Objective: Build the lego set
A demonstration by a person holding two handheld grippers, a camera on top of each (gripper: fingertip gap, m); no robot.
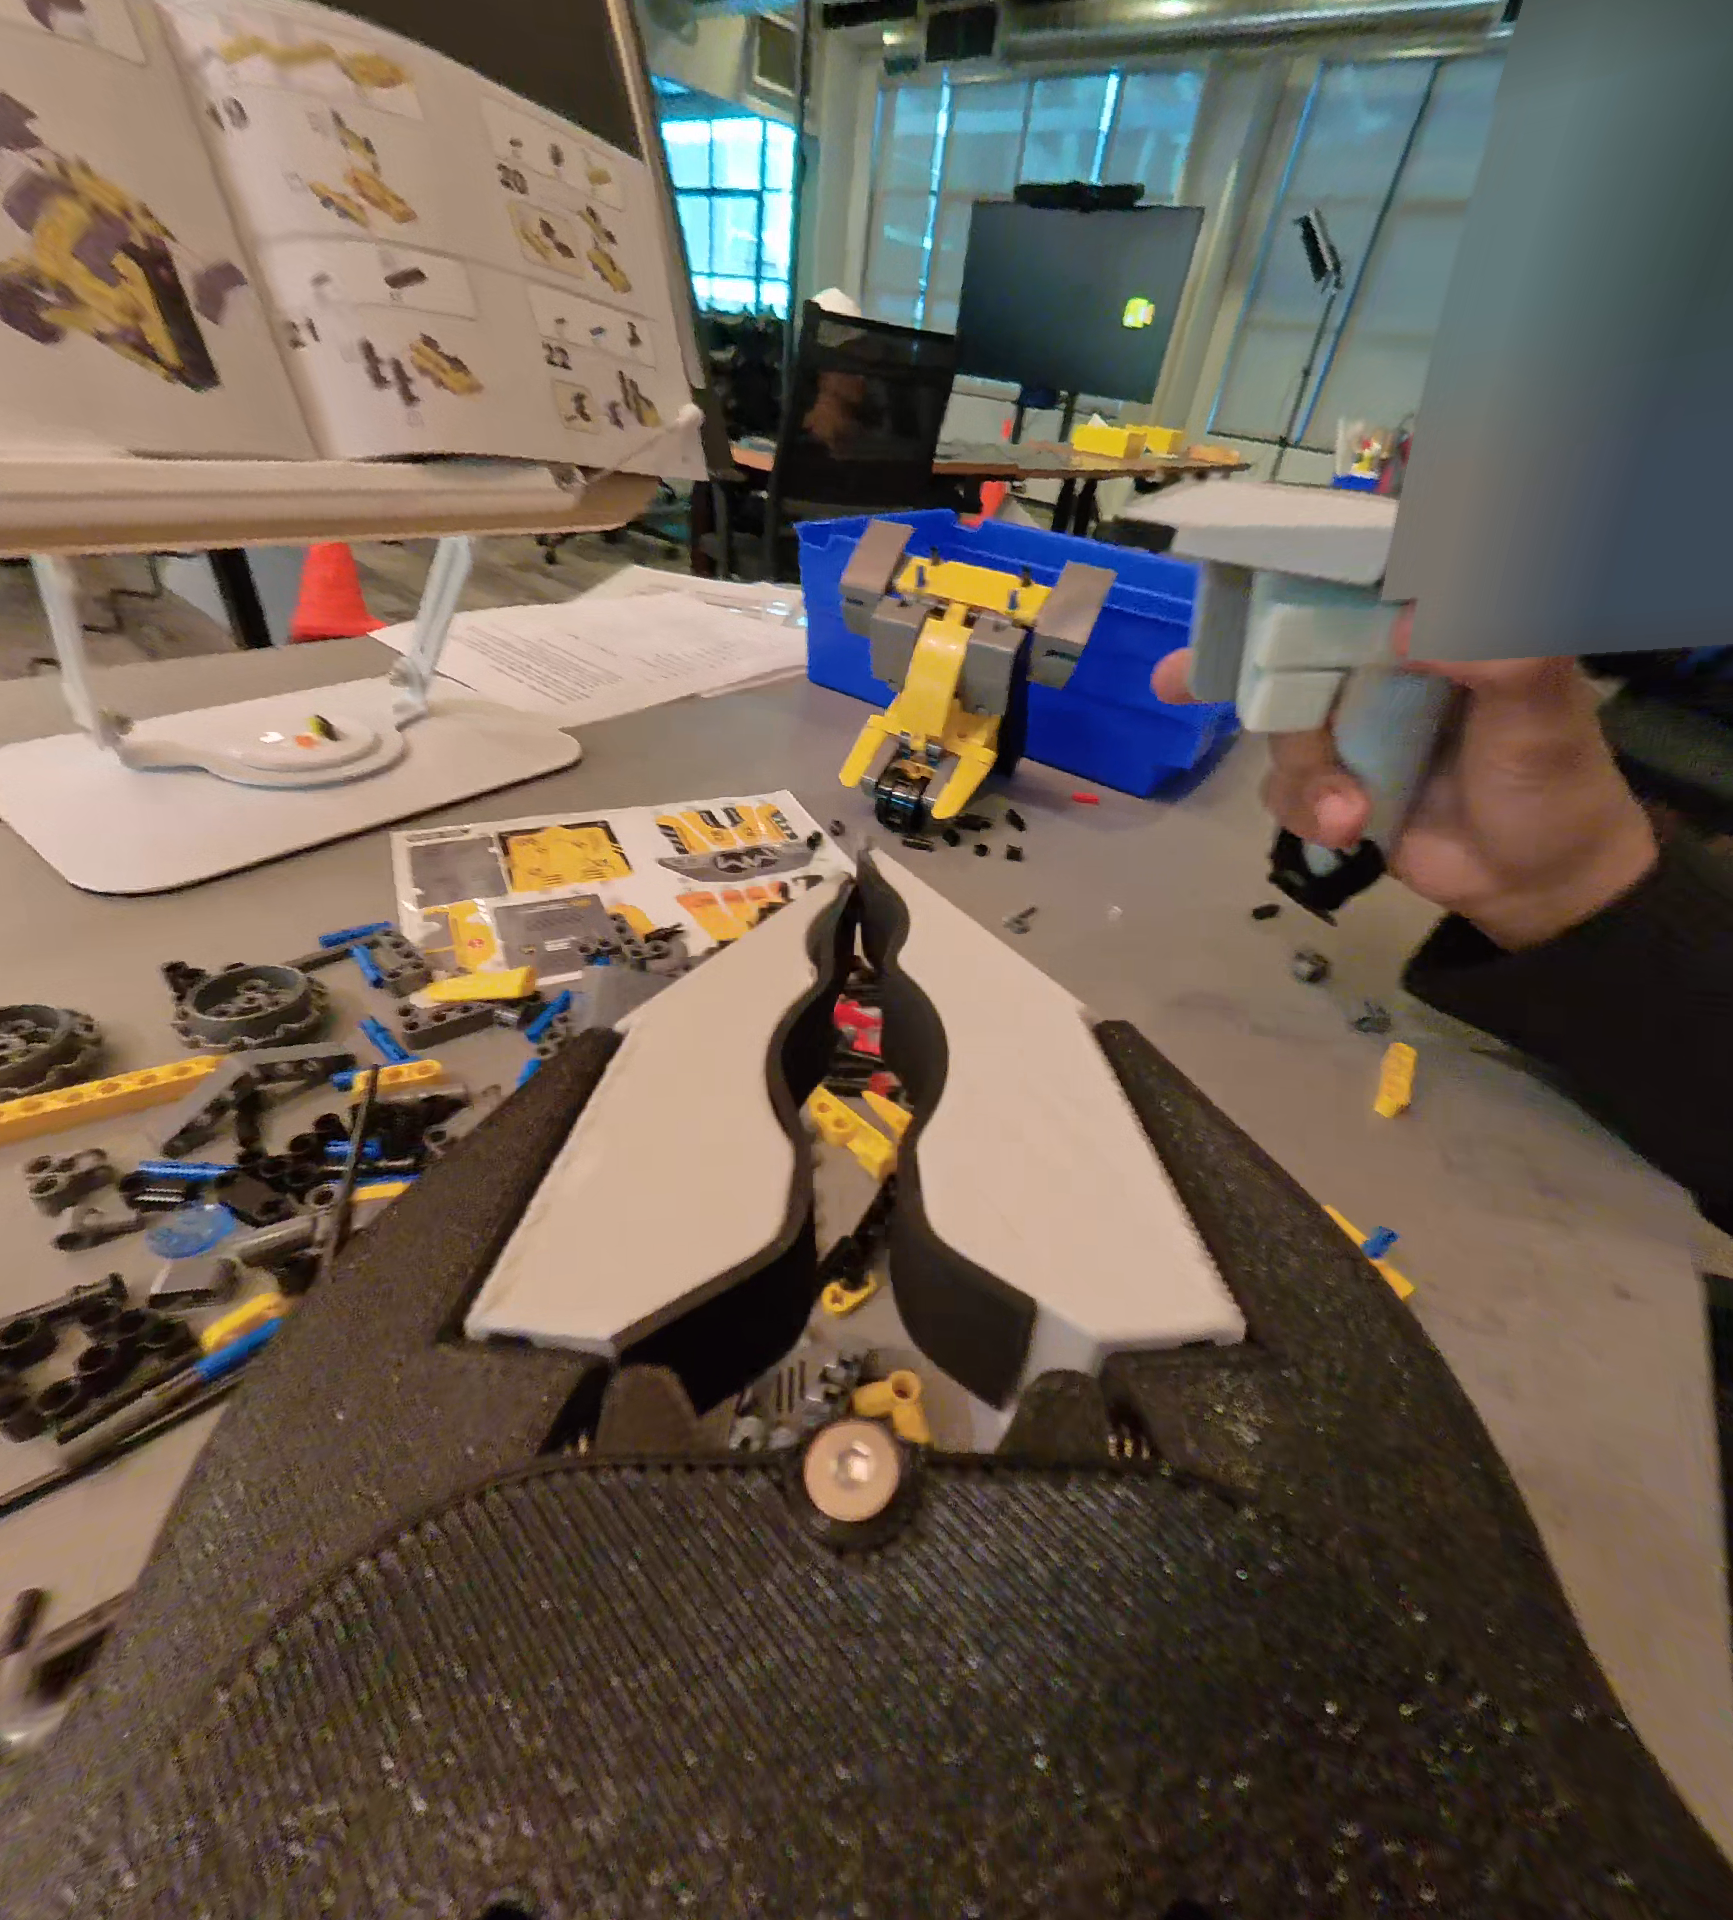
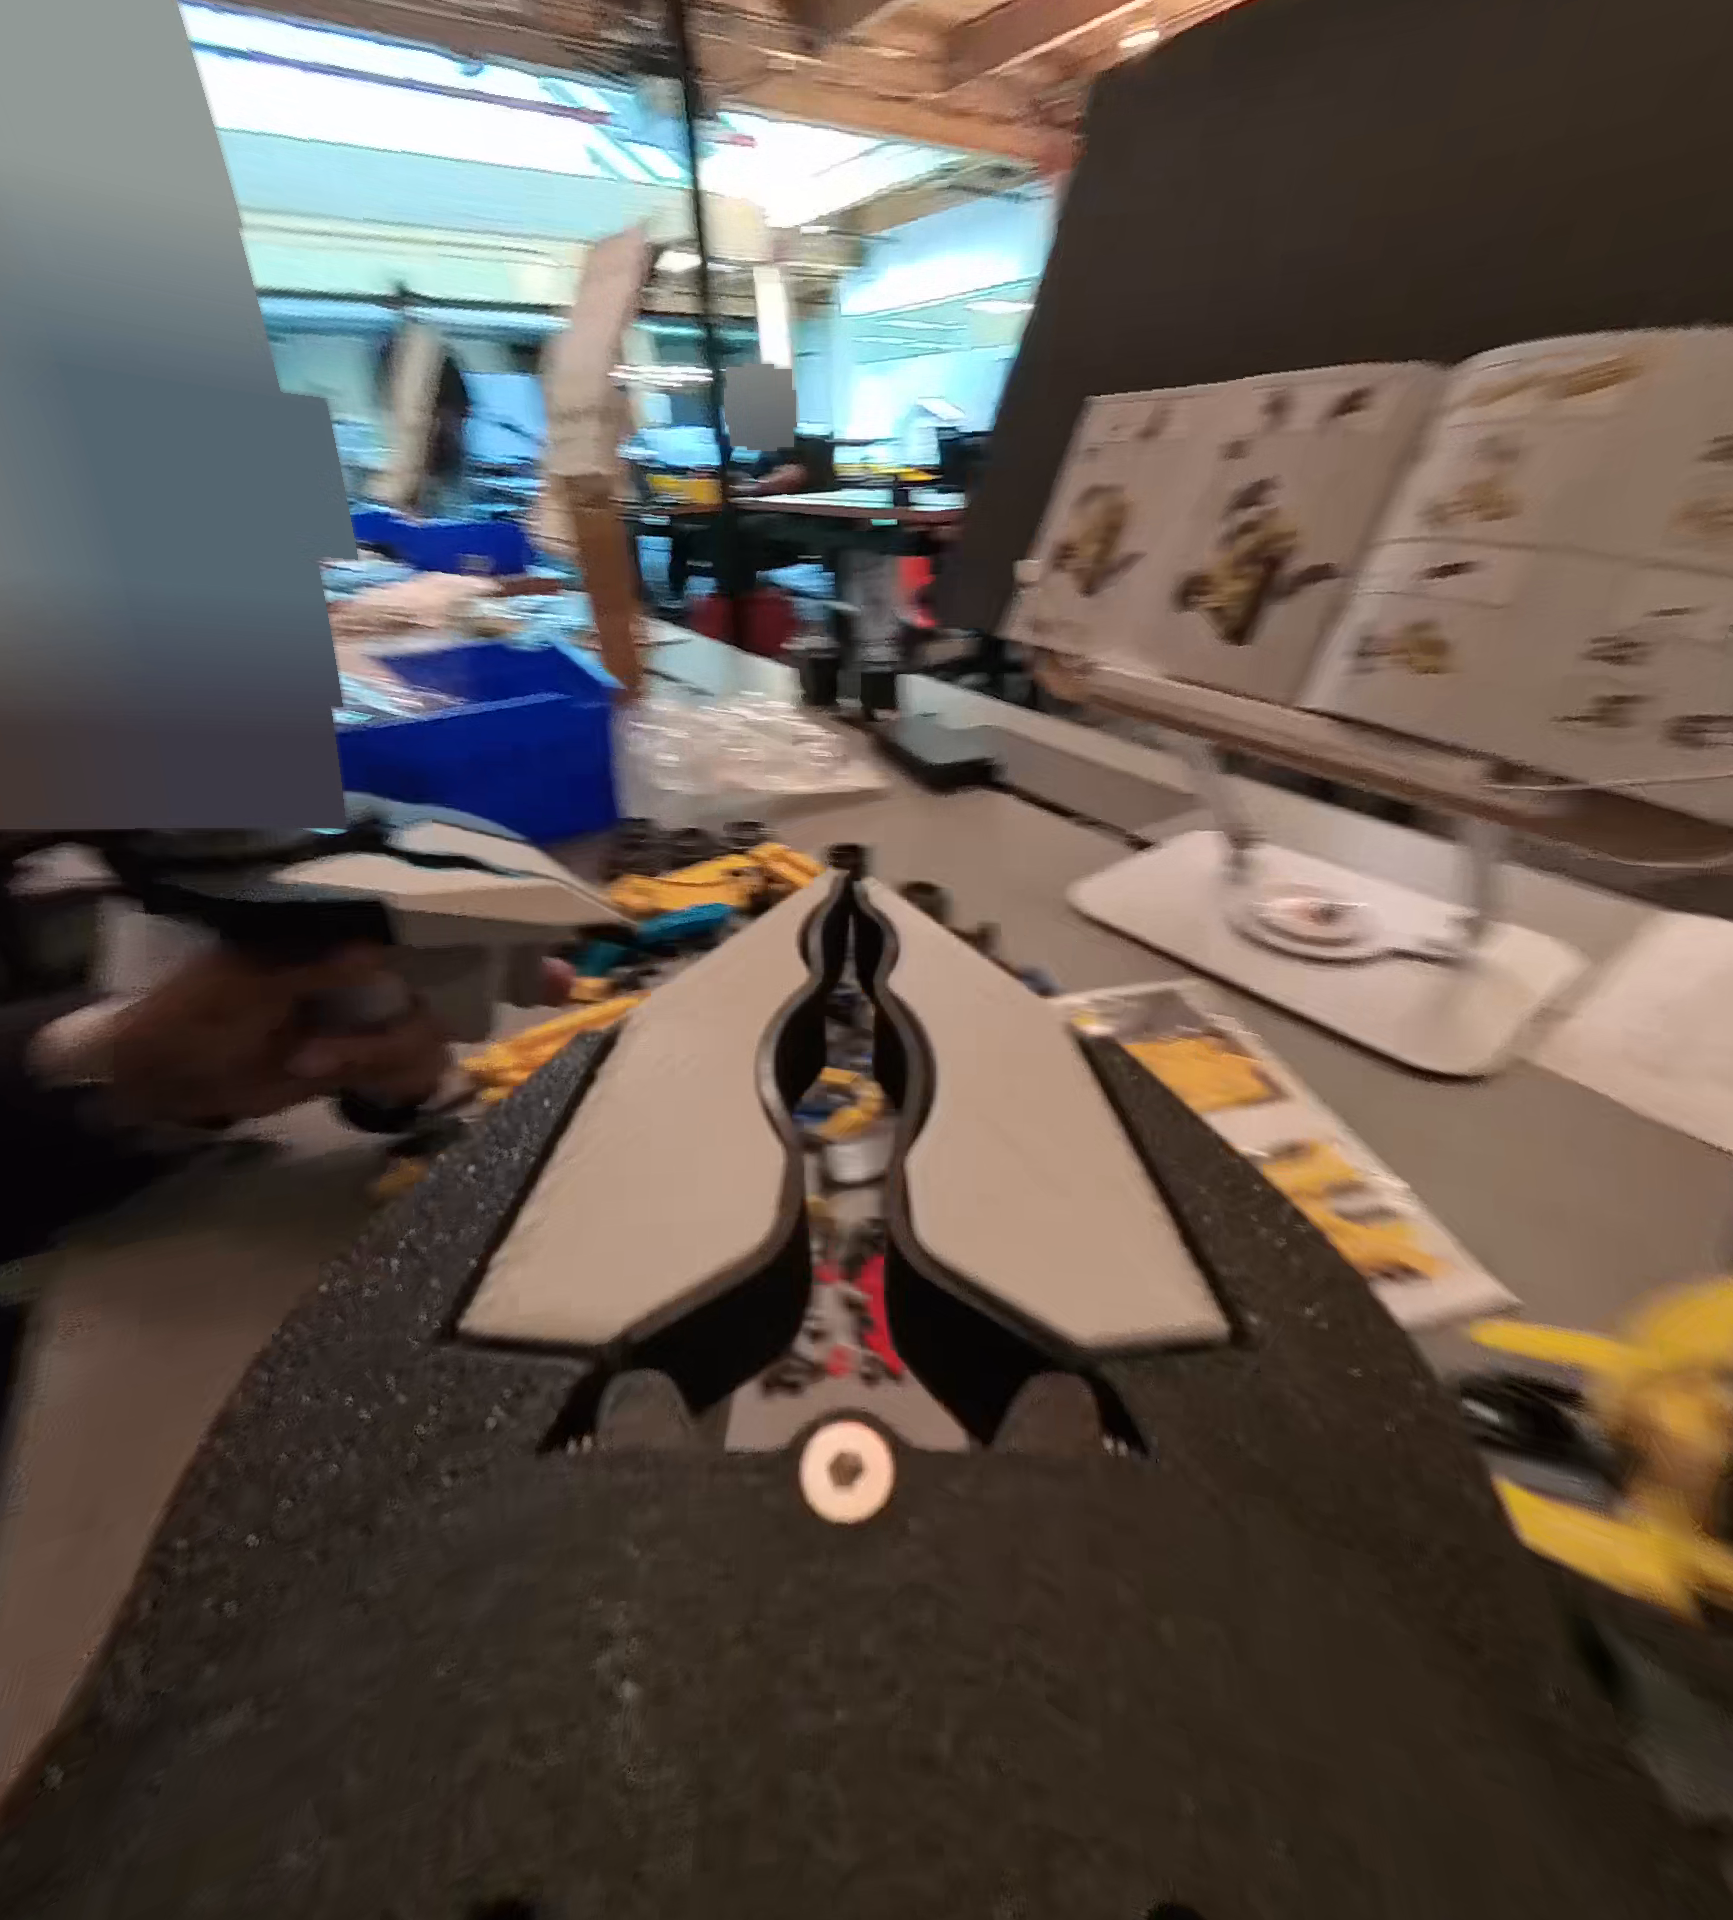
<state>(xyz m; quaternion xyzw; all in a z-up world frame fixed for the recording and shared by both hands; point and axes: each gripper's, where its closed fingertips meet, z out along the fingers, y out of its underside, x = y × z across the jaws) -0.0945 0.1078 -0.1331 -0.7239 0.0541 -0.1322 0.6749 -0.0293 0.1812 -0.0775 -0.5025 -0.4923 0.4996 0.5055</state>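
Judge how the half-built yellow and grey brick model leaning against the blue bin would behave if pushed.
The half-built yellow and grey brick model stands on end, propped against the blue plastic bin, so it would probably topple. It looks light and rigid. The grey panels at its top may swing or pop off.

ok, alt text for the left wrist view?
The left gripper, jaws shut and empty, hovers over loose building-brick parts and a sticker sheet on a grey table. Beyond stand a part-built yellow model, a blue bin and an open instruction booklet on a stand.
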